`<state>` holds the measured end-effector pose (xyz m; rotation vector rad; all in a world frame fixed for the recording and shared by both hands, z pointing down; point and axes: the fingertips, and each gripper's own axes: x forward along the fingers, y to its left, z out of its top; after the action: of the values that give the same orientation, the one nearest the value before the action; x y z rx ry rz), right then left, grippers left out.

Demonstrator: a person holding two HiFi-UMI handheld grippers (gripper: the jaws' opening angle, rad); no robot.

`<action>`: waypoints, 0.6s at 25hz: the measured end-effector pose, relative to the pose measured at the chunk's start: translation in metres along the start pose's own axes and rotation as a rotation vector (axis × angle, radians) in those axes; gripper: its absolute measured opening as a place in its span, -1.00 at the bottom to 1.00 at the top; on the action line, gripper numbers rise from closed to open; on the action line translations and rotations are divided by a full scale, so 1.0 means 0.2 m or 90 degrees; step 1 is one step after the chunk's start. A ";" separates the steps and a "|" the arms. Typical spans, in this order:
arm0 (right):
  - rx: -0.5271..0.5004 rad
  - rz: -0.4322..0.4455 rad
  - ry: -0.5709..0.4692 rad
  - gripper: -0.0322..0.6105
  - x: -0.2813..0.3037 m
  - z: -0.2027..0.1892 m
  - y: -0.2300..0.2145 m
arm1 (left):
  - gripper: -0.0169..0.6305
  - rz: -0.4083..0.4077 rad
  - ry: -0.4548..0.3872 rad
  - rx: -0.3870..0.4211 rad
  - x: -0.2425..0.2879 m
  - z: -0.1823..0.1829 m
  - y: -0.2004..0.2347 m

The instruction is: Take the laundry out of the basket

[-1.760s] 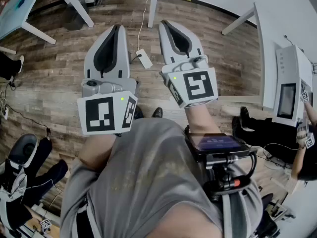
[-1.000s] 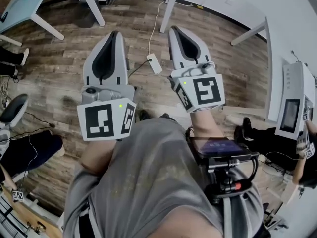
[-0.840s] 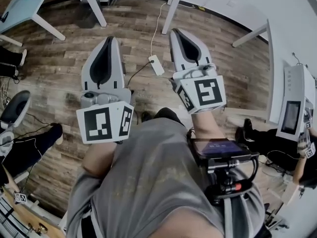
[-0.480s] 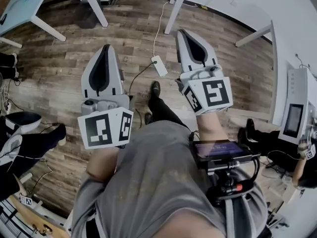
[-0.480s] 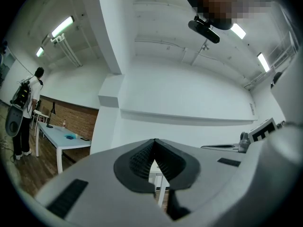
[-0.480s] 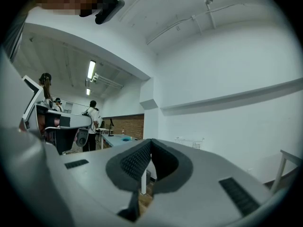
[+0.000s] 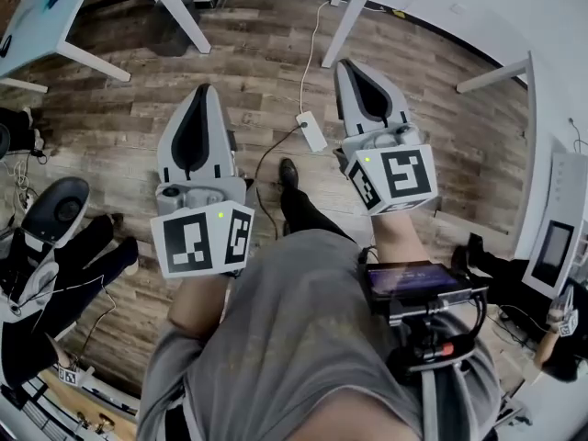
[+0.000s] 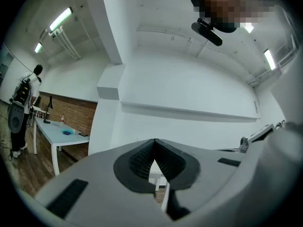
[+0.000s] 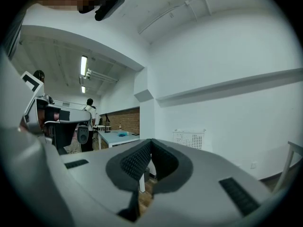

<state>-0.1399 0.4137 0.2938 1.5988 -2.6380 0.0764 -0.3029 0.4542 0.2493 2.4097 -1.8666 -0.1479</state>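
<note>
A wood-plank floor fills the head view, with a white wall ahead of the grippers. White tables stand at the top edge. The person's grey shirt takes up the lower middle, with a dark-screened device on a chest mount to the right. At the left edge another person's dark trouser legs stretch over the planks.

The left gripper and the right gripper are held side by side over the floor. Their long axes run away from the body, the right one's tip leaning slightly toward the left one. Each carries a marker cube at its rear. Both pairs of jaws are closed, tips meeting, with nothing between them.

A white adapter with its cable lies on the floor between the grippers, and a black shoe sits just below it.

No view shows the basket or laundry, so I cannot tell where they are or how they lie.
</note>
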 end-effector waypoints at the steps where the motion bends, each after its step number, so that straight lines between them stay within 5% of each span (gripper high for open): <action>1: 0.000 0.002 0.001 -0.88 0.05 0.00 -0.03 | -0.92 0.000 0.002 0.001 0.06 0.00 0.01; 8: 0.016 0.004 -0.011 -0.88 0.21 0.00 -0.32 | -0.92 -0.012 0.024 0.024 0.38 -0.04 -0.14; 15: 0.027 -0.003 -0.021 -0.88 0.52 0.06 -0.47 | -0.92 -0.018 0.010 0.043 0.70 0.04 -0.05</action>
<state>-0.1056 0.2772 0.2900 1.6323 -2.6747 0.1080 -0.2597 0.3211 0.2362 2.4744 -1.8606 -0.0703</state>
